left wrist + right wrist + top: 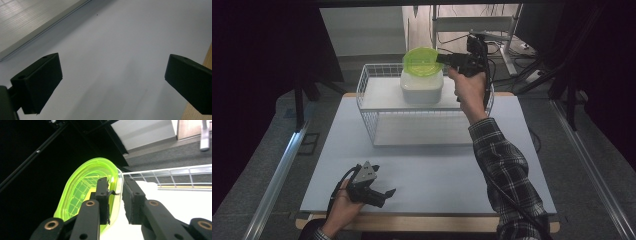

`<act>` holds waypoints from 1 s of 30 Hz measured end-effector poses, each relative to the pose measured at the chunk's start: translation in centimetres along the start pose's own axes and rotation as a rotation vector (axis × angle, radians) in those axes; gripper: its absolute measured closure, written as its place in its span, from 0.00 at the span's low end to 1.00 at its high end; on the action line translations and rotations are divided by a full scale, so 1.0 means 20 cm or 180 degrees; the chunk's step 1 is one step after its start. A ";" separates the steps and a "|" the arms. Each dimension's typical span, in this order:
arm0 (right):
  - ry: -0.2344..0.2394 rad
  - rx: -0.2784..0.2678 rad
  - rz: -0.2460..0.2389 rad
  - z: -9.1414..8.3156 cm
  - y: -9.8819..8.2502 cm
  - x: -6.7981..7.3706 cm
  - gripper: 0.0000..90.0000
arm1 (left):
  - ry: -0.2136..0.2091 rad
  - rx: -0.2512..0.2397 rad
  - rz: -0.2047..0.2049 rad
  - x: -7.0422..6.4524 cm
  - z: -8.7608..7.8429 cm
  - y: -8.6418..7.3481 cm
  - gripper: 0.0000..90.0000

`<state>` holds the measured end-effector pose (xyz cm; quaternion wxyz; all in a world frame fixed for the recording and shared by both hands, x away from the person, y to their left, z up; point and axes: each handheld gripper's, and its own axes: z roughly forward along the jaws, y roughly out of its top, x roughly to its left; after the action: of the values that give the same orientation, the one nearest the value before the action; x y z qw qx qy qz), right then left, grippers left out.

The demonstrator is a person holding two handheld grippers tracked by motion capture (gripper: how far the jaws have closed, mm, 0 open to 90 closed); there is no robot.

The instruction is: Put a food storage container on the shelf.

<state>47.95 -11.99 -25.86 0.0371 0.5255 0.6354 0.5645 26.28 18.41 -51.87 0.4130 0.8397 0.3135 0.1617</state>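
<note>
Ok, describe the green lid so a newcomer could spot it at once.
Find the wire basket at the table's far end; a white tub stands on its upper shelf. The lid is tilted above that tub, clamped at its rim by the right gripper. It is the one translucent lime-green thing there.

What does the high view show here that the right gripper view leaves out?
High view alone: the left gripper, open and low over the white table top, the checked sleeve, and the white container sitting on the wire rack's upper shelf.
Right gripper view alone: close up, the jaws pinch the lid's rim, one inside and one outside.
Both: the right gripper shut on the green lid, tilted above the wire rack.
</note>
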 end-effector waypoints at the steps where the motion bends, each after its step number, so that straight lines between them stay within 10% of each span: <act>1: -0.0030 0.0004 0.0002 0.01 0.00 0.00 0.82 | -0.0001 0.0000 0.0001 0.00 0.00 0.00 0.01; 10: -0.0031 0.0015 0.0023 0.03 0.00 -0.02 0.80 | -0.0002 0.0002 0.0013 0.00 0.00 0.00 0.01; 15: 0.0023 -0.0003 -0.0093 0.03 0.00 -0.01 0.59 | 0.0001 -0.0004 0.0013 0.00 0.00 0.00 0.01; 22: 0.0171 -0.0026 -0.0480 -0.01 -0.01 -0.01 0.29 | 0.0005 0.0000 0.0015 0.00 0.00 0.00 0.01; 30: 0.0259 0.0014 -0.0820 -0.07 -0.10 -0.05 0.16 | 0.0011 0.0005 0.0015 0.00 0.00 0.00 0.01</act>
<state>46.28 -13.26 -27.31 0.0823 0.4163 0.6998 0.5746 26.24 18.37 -51.86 0.4114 0.8405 0.3123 0.1638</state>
